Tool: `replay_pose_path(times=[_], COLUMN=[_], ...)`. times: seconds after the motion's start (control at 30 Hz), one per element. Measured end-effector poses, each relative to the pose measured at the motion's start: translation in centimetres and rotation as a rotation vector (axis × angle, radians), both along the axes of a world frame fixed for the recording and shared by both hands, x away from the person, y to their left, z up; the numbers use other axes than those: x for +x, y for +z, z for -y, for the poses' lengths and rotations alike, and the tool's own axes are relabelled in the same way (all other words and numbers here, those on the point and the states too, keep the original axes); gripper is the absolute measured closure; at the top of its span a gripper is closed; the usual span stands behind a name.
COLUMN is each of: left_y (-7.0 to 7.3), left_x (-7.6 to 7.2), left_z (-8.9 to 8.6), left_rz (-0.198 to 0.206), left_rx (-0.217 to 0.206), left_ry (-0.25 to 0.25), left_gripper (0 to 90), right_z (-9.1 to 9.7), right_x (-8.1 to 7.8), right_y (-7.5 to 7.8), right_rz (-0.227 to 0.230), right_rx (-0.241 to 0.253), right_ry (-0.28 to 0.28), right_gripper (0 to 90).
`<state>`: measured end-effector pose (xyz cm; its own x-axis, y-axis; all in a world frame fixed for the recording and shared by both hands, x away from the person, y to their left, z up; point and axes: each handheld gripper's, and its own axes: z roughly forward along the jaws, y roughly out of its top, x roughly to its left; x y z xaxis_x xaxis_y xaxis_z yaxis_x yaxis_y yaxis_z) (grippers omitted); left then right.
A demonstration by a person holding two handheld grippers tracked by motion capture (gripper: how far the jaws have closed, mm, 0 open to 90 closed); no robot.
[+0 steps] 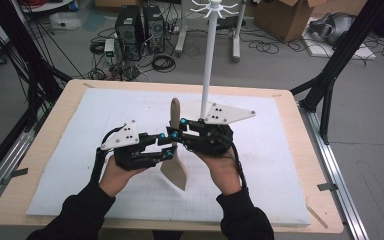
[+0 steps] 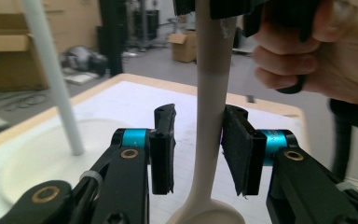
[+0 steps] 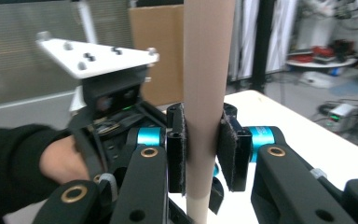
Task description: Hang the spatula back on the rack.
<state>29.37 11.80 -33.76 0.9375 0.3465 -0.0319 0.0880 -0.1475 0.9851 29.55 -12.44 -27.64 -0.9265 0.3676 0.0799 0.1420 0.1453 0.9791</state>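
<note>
Looking down from the high view: a beige spatula (image 1: 174,150) held upright above the white foam mat (image 1: 260,165), brown rounded handle up, pale flat blade down. Right gripper (image 1: 178,131) clamped on the handle, left gripper (image 1: 167,152) just below it at the neck. Behind, a white stand (image 1: 211,55) with a slim round pole on a disc base. Wooden table (image 1: 55,120) with rounded corners under the mat.

Along the left gripper view: black jaws parted around the smooth pale shaft (image 2: 210,116), right pad (image 2: 237,144) touching it, left pad with a gap. Blade widening below. Other hand (image 2: 307,51) above.

Along the right gripper view: matte tan handle (image 3: 206,93), cylindrical, pinched between both rough black pads (image 3: 177,149), jaws closed onto it. Left gripper's grey plate (image 3: 98,56) beyond.
</note>
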Motion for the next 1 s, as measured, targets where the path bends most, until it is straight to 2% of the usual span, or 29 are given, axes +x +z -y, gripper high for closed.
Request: replay_pose_path(times=[0.03,0.07,0.13,0.2,0.3,0.37,0.4,0.43,0.47,0.5,0.53,0.57,0.67,0.73,0.77,0.8,0.83,0.93,0.97,1.0], left_y=[0.0,-0.1,-0.3,-0.3,-0.3,-0.3,-0.3,-0.2,-0.2,-0.2,-0.2,-0.2,-0.3,-0.3,-0.3,-0.3,-0.3,-0.4,-0.5,-0.5], left_x=[0.0,0.1,0.1,0.0,-0.1,-0.2,-0.3,-0.4,-0.4,-0.5,-0.5,-0.5,-0.7,-0.7,-0.7,-0.8,-0.8,-0.7,-0.6,-0.4], left_z=[0.0,0.0,0.2,0.2,0.4,0.4,0.5,0.5,0.6,0.6,0.7,0.7,0.9,1.0,1.0,1.1,1.1,1.1,1.1,1.0], left_rz=[0.000,-0.005,-0.011,0.004,0.009,0.018,0.027,0.030,0.031,0.033,0.032,0.034,0.040,0.038,0.038,0.037,0.040,0.031,0.023,0.006], left_rx=[0.000,0.007,0.007,0.012,0.012,0.008,0.011,0.011,0.012,0.017,0.013,0.011,0.000,-0.006,-0.006,-0.007,-0.008,-0.014,-0.027,-0.041], left_ry=[0.000,-0.019,-0.072,-0.084,-0.097,-0.080,-0.067,-0.049,-0.036,-0.016,0.005,0.020,0.082,0.086,0.086,0.088,0.088,0.073,0.048,0.024], left_gripper=[64.1,64.3,67.6,77.7,78.1,78.2,78.3,78.3,78.2,78.2,78.3,78.3,78.2,78.2,78.2,78.2,78.2,77.9,72.9,72.9], right_z=[0.0,0.1,0.2,0.3,0.4,0.5,0.5,0.5,0.5,0.5,0.4,0.2,-0.3,-0.4,-0.4,-0.4,-0.4,-0.2,0.1,0.1], right_x=[0.0,0.1,0.1,0.2,0.2,0.2,0.2,0.2,0.1,-0.1,-0.2,-0.6,-1.0,-1.1,-1.1,-1.0,-1.0,-0.7,-0.6,-0.6], right_y=[0.0,0.0,0.0,0.0,-0.1,-0.2,-0.2,-0.2,-0.2,-0.2,-0.3,-0.4,-0.6,-0.6,-0.6,-0.6,-0.6,-0.6,-0.6,-0.6], right_rz=[0.000,-0.015,-0.020,-0.016,-0.017,-0.019,-0.013,-0.013,-0.011,-0.006,0.003,0.026,0.041,0.047,0.047,0.043,0.042,0.034,0.022,0.022], right_rx=[0.000,0.006,0.017,0.016,0.020,0.036,0.050,0.050,0.062,0.065,0.059,0.050,0.040,0.028,0.028,0.031,0.036,0.044,0.040,0.040], right_ry=[0.000,0.042,0.080,0.097,0.115,0.115,0.108,0.108,0.083,0.033,0.023,-0.019,-0.060,-0.078,-0.078,-0.080,-0.083,-0.075,-0.060,-0.060], right_gripper=[75.0,75.0,75.0,75.0,74.8,73.7,68.3,68.3,55.6,52.2,52.1,50.9,54.6,63.8,63.8,68.1,73.6,75.1,75.4,75.4])
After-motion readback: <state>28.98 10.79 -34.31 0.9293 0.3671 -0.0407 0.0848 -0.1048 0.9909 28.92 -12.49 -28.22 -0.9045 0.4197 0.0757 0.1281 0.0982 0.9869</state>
